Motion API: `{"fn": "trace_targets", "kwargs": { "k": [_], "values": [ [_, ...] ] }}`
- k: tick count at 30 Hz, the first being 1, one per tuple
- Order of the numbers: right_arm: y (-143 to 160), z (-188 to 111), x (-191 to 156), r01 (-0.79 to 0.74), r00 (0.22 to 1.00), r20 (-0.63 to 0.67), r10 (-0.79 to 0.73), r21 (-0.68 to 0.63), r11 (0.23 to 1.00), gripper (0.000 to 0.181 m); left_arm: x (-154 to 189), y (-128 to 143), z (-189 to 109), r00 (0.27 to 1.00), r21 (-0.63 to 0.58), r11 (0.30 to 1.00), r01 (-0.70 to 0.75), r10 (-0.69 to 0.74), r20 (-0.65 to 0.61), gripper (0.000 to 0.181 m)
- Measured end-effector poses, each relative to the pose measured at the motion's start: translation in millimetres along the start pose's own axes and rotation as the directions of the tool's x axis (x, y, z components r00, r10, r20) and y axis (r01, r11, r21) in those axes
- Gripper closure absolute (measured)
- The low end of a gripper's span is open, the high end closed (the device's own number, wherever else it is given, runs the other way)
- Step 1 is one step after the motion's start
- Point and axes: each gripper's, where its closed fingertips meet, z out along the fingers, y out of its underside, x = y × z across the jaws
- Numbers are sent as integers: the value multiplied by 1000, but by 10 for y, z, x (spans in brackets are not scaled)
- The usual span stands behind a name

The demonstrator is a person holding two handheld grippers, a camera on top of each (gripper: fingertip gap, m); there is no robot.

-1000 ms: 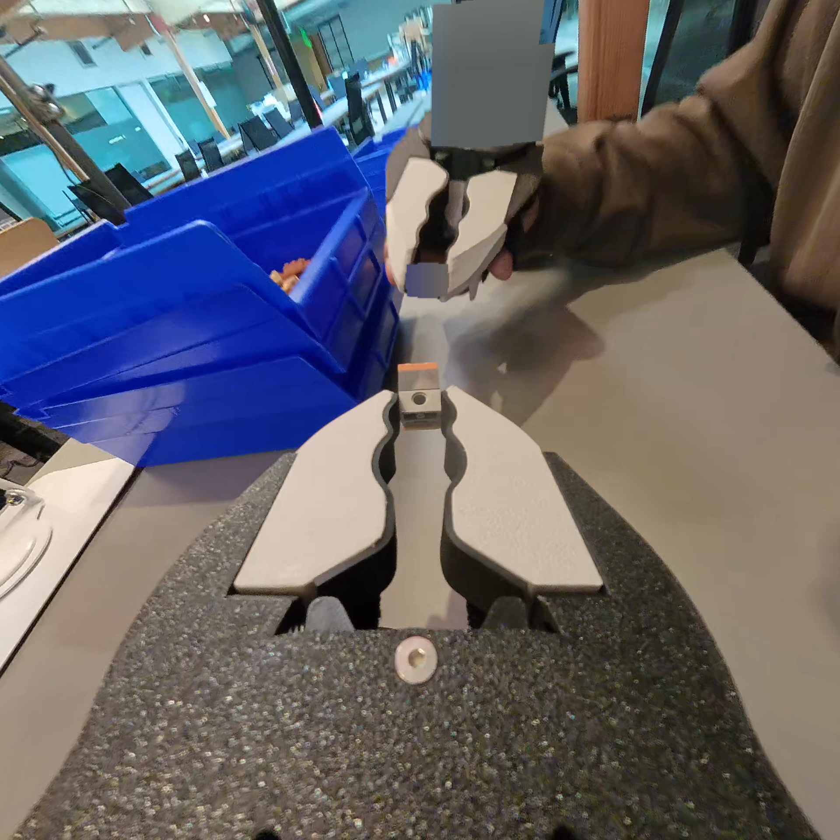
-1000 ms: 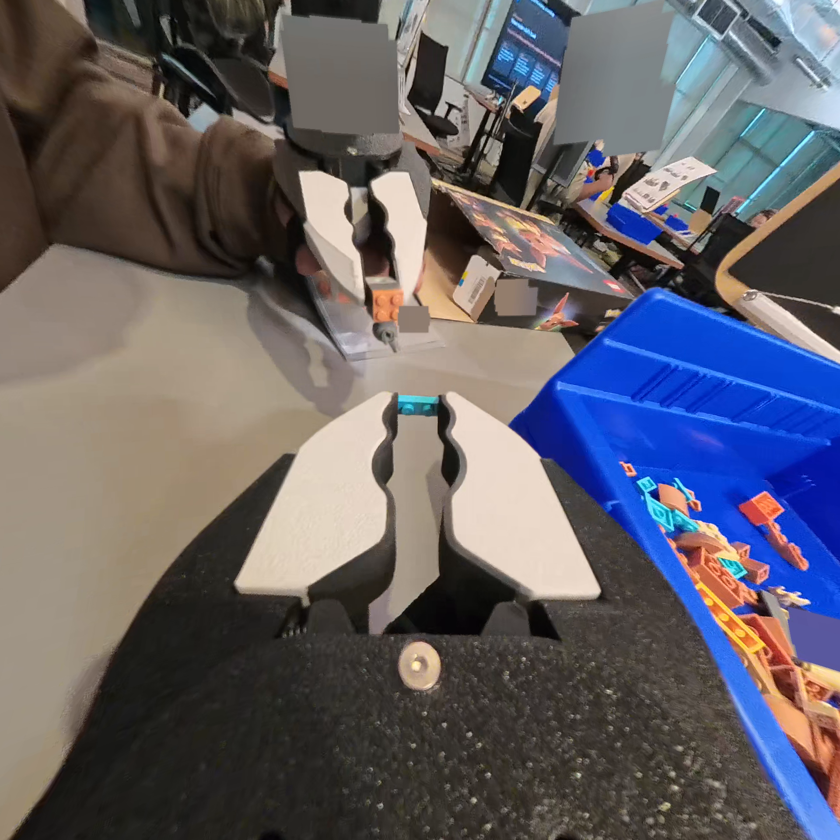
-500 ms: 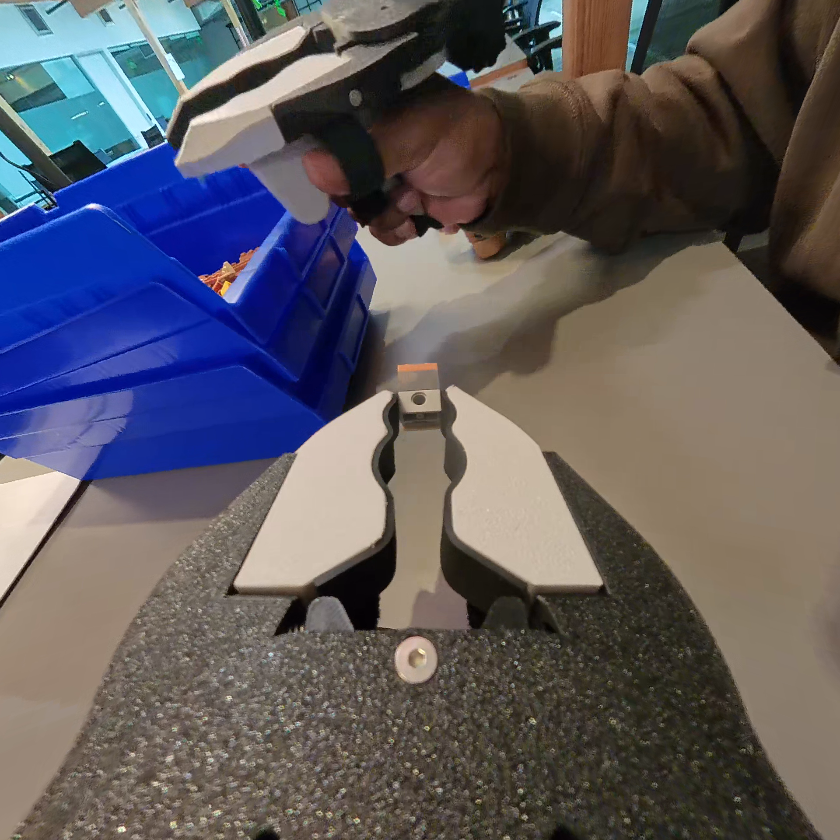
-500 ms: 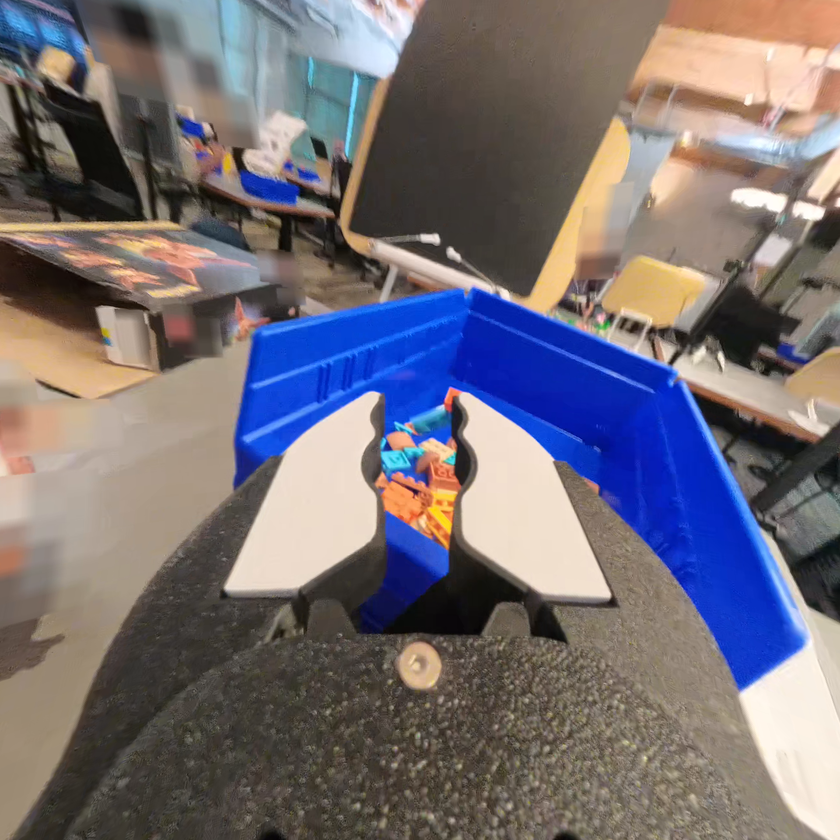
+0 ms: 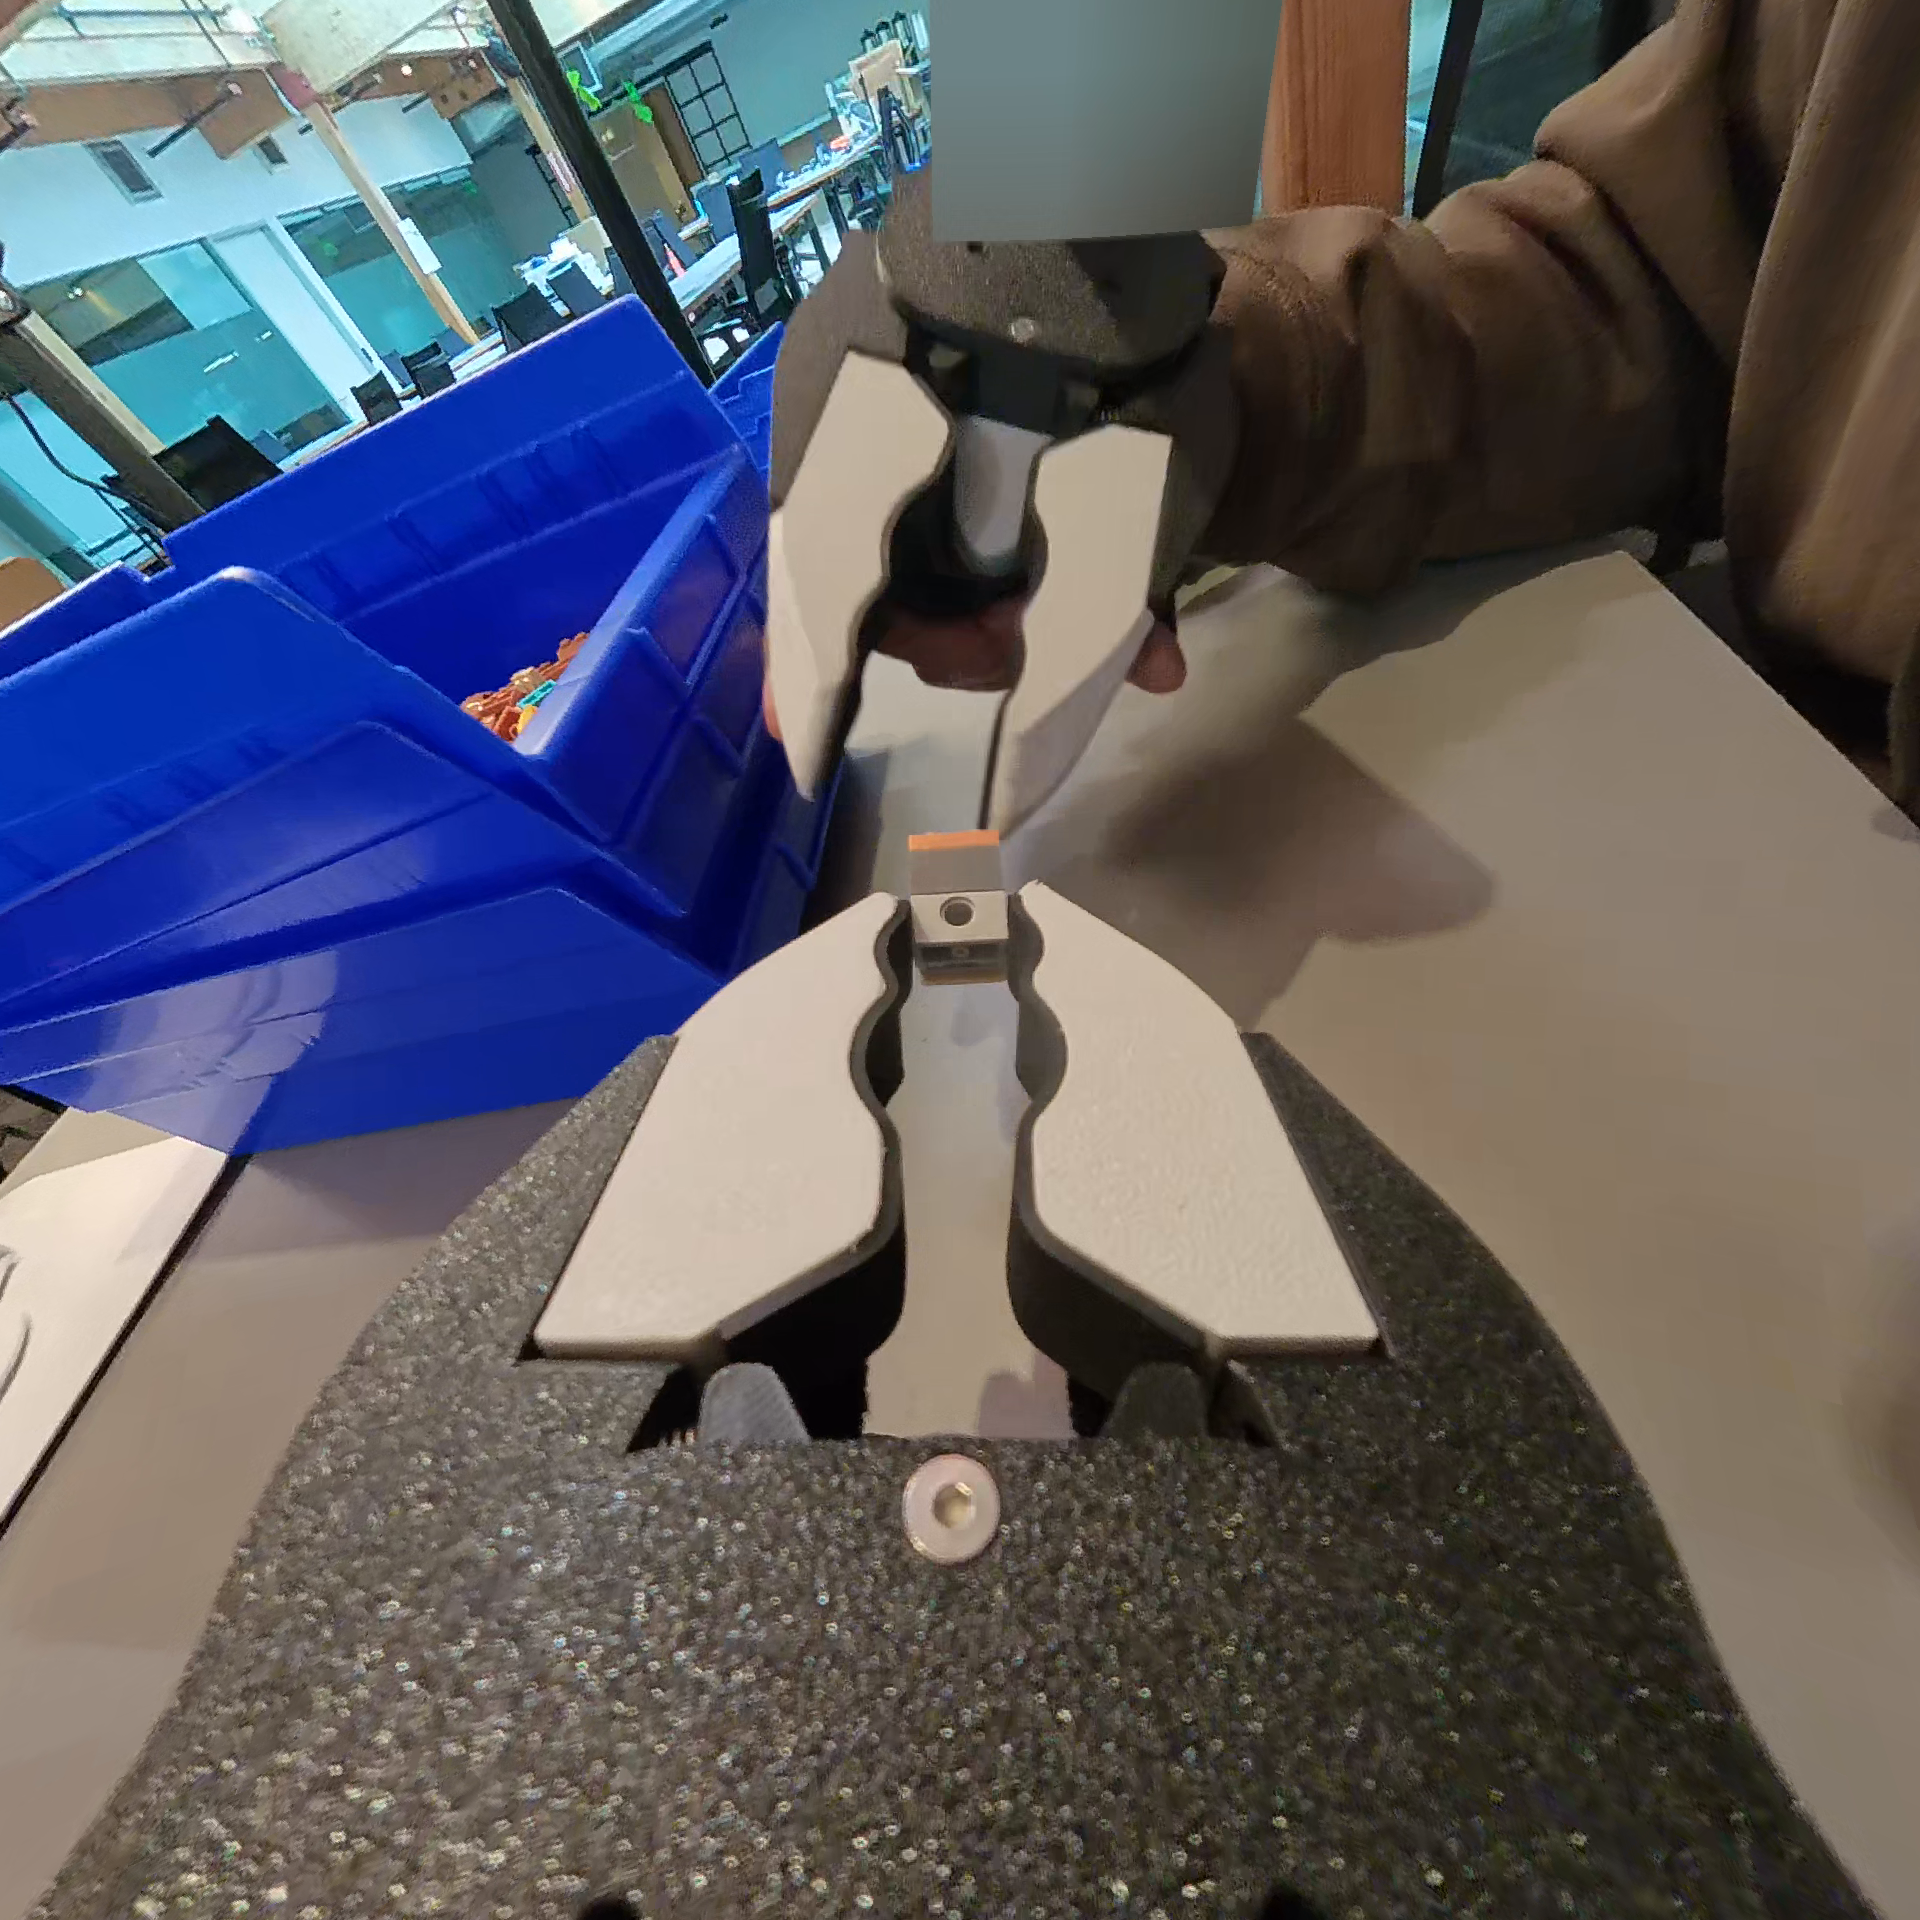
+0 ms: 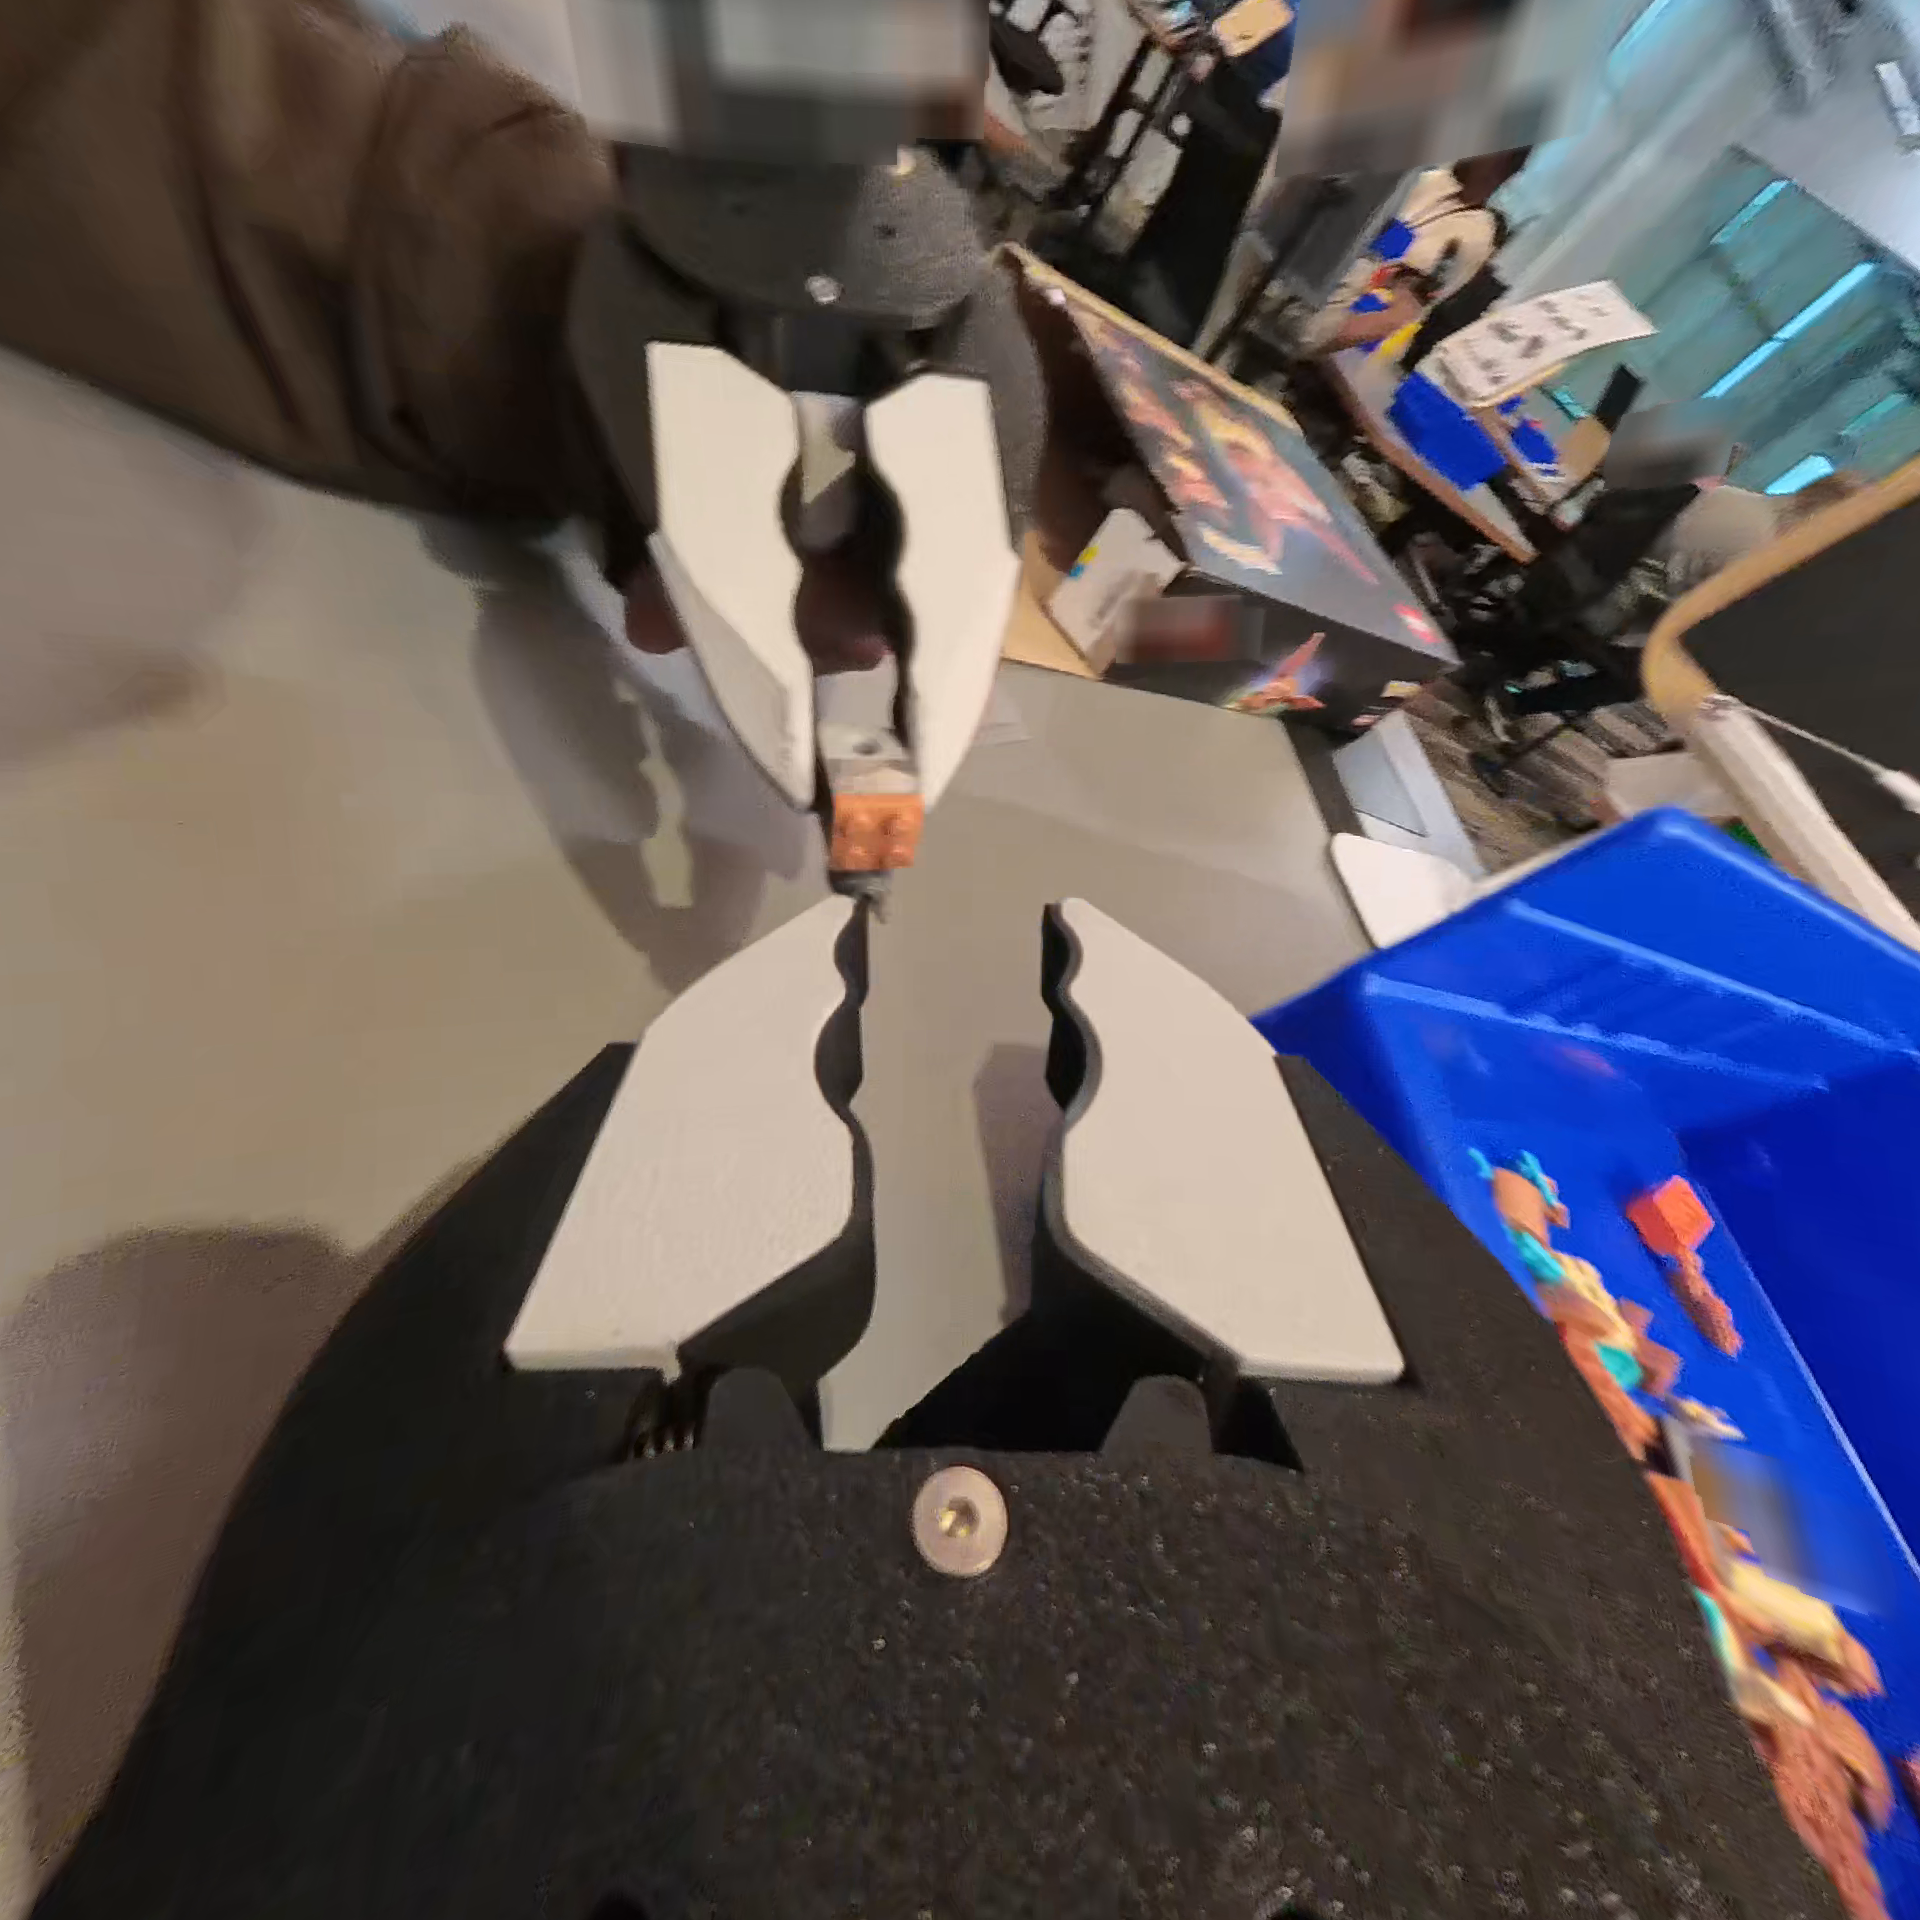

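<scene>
My left gripper (image 5: pixel 956 914) is shut on a small grey-and-orange brick assembly (image 5: pixel 954 894) and holds it above the grey table (image 5: pixel 1507 1143). In the right wrist view, that gripper (image 6: pixel 871 795) faces me with the assembly (image 6: pixel 875 831), orange part lowest. My right gripper (image 6: pixel 951 912) is open and empty. Its left fingertip sits just below the assembly. In the left wrist view, the right gripper (image 5: pixel 909 779) hangs open just beyond the held piece, with a hand and a brown sleeve (image 5: pixel 1507 364) behind it.
A blue bin (image 6: pixel 1662 1091) with several orange and teal bricks (image 6: pixel 1600 1320) stands to my right gripper's right. The stacked blue bins also show in the left wrist view (image 5: pixel 364 831). A printed cardboard box (image 6: pixel 1268 520) lies beyond the table's far edge. A white tray (image 5: pixel 83 1247) sits at the left. The tips of both grippers are at nearly the same place.
My right gripper held a teal brick, swung over the blue bin, and has come back facing the left gripper, open and empty. The left gripper has kept its hold.
</scene>
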Motion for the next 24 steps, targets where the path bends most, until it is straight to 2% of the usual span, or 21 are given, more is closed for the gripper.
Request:
{"fn": "trace_targets", "kwargs": {
  "k": [6,16,24],
  "values": [
    [-36,115,-201,0,998,69,-2,32,999,153,46,30,30,999,-35,999,-42,42,-3,164],
    [41,189,-265,59,996,66,-57,-28,998,162,76,109,75,996,-107,990,-90,91,0,164],
    [-46,110,-333,-1,988,154,-5,38,999,164,148,44,63,996,-63,995,-82,79,-50,164]
  ]
}}
